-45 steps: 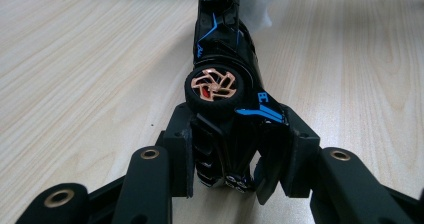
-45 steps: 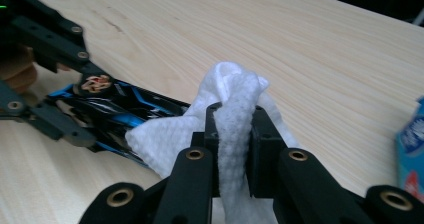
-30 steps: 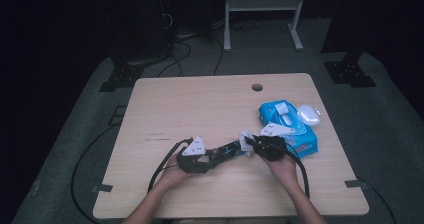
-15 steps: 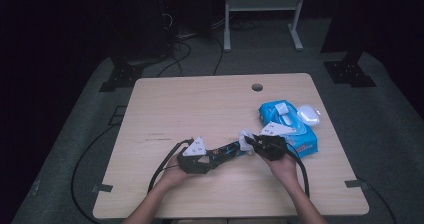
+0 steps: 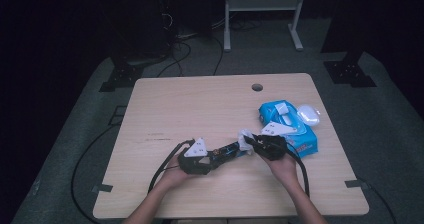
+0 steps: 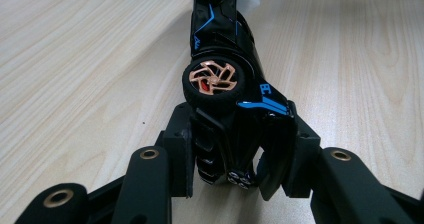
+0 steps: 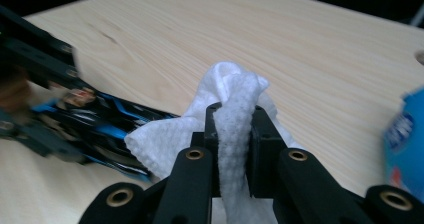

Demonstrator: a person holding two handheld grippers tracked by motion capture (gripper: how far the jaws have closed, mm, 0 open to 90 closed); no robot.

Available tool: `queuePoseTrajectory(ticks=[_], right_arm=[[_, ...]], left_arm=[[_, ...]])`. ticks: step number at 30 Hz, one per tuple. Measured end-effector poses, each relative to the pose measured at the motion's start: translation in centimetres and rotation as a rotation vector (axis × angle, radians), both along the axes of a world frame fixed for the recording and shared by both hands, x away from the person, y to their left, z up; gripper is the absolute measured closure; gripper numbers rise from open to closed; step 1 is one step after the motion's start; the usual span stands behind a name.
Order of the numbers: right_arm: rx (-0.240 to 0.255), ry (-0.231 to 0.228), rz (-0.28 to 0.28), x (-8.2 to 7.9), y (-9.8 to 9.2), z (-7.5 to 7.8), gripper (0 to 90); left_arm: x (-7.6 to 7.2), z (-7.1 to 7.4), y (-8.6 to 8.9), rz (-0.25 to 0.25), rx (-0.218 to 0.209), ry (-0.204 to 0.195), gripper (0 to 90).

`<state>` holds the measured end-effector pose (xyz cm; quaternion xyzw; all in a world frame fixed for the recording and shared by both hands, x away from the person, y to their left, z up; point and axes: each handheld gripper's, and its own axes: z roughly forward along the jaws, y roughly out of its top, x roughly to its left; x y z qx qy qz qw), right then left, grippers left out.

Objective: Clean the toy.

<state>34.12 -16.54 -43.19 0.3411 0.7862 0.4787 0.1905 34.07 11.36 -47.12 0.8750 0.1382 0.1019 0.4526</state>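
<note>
A black and blue toy car (image 5: 227, 152) lies on its side across the table's near middle. My left gripper (image 5: 212, 160) is shut on its rear end; in the left gripper view the car (image 6: 220, 59) stretches away from the jaws, a copper-spoked wheel (image 6: 213, 79) facing up. My right gripper (image 5: 251, 142) is shut on a crumpled white wipe (image 5: 245, 139). In the right gripper view the wipe (image 7: 230, 109) bulges out above the jaws and rests against the car (image 7: 100, 124) at the left.
A blue pack of wipes (image 5: 290, 126) lies at the right of the table, its flap lifted, with a small white case (image 5: 308, 115) beside it. A round cable hole (image 5: 257, 87) is near the far edge. Cables trail off the table's near side.
</note>
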Motion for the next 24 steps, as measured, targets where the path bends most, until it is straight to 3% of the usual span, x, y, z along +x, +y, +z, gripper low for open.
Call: queuePoseTrajectory(ticks=[3, 6, 7, 9, 12, 14, 15, 18, 20, 24], right_arm=[[-0.01, -0.014, 0.05, -0.4, 1.3, 0.2, 81.0], [-0.054, -0.017, 0.054, -0.3, 1.7, -0.1, 81.0], [-0.063, -0.01, 0.046, -0.1, 1.4, -0.4, 81.1], [-0.038, -0.003, 0.026, 0.3, 0.5, -0.5, 81.2], [-0.072, 0.0, -0.039, 0.4, -0.5, -0.3, 81.1], [-0.06, 0.017, -0.05, 0.6, -1.0, -0.5, 81.2], [-0.044, 0.029, -0.048, 0.6, -1.0, -0.7, 81.2], [-0.047, 0.008, -0.042, 0.4, -0.1, -0.5, 81.5], [-0.03, 0.009, -0.009, 0.2, 0.4, -0.2, 81.4], [-0.05, 0.0, 0.02, -0.2, 1.5, -0.1, 81.4]], left_arm=[[0.0, 0.0, 0.0, 0.001, -0.002, 0.006, 57.5], [0.0, 0.0, 0.0, 0.002, 0.001, 0.002, 57.6], [0.0, 0.0, 0.0, 0.002, 0.002, 0.001, 57.5], [-0.1, 0.0, -0.1, -0.001, 0.006, -0.001, 57.4], [0.0, 0.0, 0.0, -0.001, 0.003, 0.003, 57.4], [0.0, 0.0, -0.1, -0.001, 0.005, 0.002, 57.5], [0.0, 0.0, -0.1, -0.001, 0.006, 0.001, 57.4], [0.1, -0.1, 0.1, 0.002, 0.006, 0.01, 57.2], [0.1, -0.1, 0.0, 0.002, 0.004, 0.007, 57.2], [0.0, -0.1, -0.1, 0.004, 0.006, 0.002, 57.3]])
